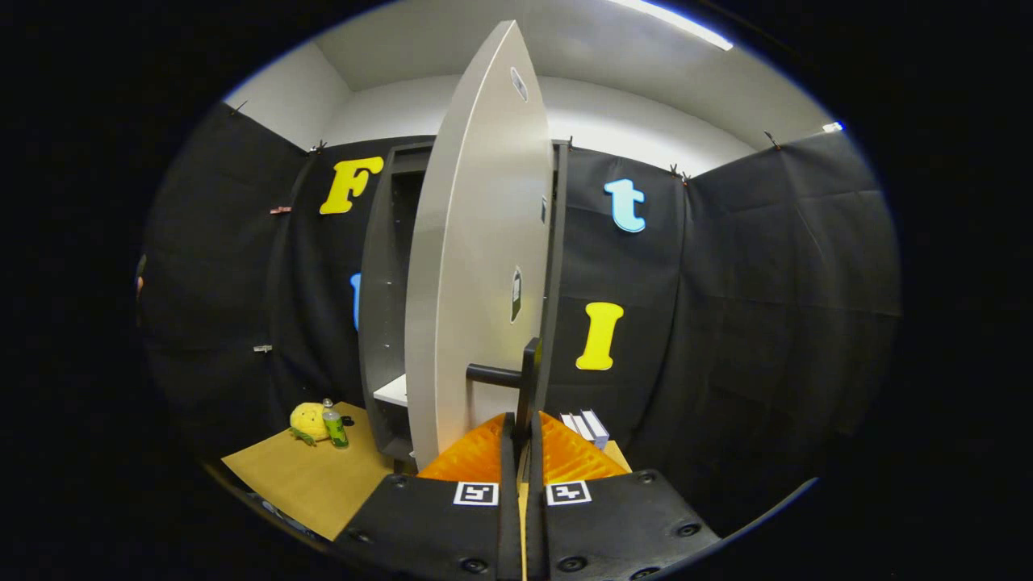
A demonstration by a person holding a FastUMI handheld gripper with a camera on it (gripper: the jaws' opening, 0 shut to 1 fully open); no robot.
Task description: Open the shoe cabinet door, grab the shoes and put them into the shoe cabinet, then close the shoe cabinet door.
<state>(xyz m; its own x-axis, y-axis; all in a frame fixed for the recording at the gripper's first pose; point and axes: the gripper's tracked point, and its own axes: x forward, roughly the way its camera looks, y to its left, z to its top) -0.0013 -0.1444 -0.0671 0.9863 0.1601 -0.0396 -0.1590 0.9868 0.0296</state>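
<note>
Gripper (521, 428) clamped on cabinet door handle (529, 379)

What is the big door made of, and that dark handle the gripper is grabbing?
The cabinet door looks like painted or laminated board: flat, smooth, pale grey with a soft sheen. Its handle looks like matte black metal, though plastic is possible: a dark, even bar with no shine. The gripper has both fingers closed on the handle's lower end.

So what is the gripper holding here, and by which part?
The gripper is shut on the cabinet door, gripping the upright bar of its handle.
</note>
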